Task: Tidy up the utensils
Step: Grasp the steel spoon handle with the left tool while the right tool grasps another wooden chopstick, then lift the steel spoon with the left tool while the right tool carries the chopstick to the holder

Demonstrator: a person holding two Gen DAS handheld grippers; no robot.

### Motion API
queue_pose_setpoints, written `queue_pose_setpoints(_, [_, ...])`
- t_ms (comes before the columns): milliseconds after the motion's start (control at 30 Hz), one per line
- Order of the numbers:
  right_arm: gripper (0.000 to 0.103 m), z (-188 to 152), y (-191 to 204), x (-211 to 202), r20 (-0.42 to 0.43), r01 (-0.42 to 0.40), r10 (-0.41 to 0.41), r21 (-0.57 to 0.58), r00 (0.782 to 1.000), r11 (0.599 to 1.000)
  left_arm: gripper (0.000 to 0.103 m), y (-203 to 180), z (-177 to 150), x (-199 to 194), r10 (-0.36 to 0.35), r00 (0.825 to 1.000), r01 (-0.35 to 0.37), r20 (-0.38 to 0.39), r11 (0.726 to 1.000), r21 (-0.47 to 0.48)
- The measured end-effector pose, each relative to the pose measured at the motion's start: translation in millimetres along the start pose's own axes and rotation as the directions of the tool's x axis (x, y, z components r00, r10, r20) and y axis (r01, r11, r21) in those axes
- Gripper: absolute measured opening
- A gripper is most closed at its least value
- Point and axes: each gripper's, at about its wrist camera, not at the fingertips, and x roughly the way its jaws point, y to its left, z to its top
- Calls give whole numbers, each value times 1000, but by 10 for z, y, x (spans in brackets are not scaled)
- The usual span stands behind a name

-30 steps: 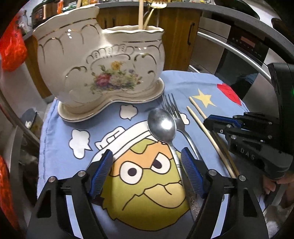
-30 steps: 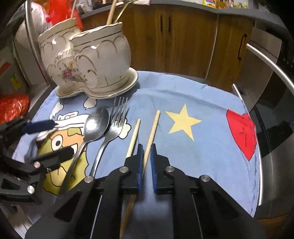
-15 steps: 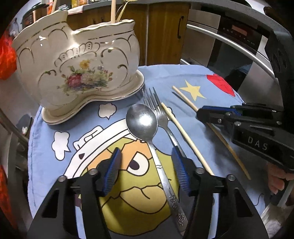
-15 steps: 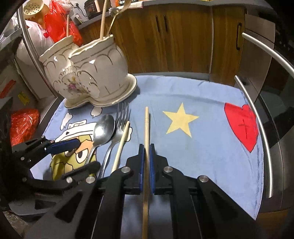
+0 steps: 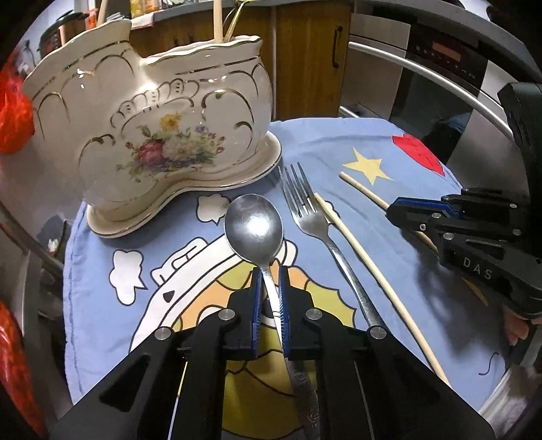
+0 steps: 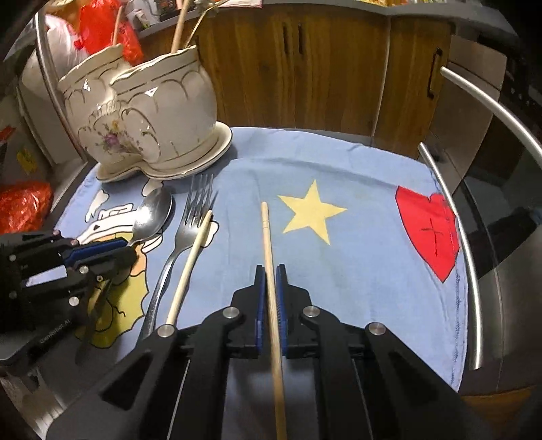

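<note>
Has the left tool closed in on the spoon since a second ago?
Yes. The left tool, open around the spoon earlier, now grips its handle, below the holder.

A home kitchen. Wooden cabinets (image 6: 305, 64) with dark handles run under a grey countertop (image 5: 305, 3), where jars and what may be a cooker stand, too blurred to tell. A steel oven (image 5: 440, 57) with a long bar handle sits at the right. A cartoon-print cloth (image 6: 338, 169) carries a floral ceramic holder (image 5: 162, 135), spoon (image 5: 254, 226) and fork (image 5: 305, 210).
</note>
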Motion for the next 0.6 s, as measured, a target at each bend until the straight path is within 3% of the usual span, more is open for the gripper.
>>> queue_pose_setpoints(200, [5, 9, 25, -26, 13, -17, 17, 21, 1000, 1000, 6, 31, 5, -27, -19, 1000, 19, 10, 1000, -15])
queue_pose_setpoints(600, [5, 122, -51, -465, 216, -99, 79, 87, 973, 991, 6, 215, 10, -409, -47, 992, 53, 119, 997, -49])
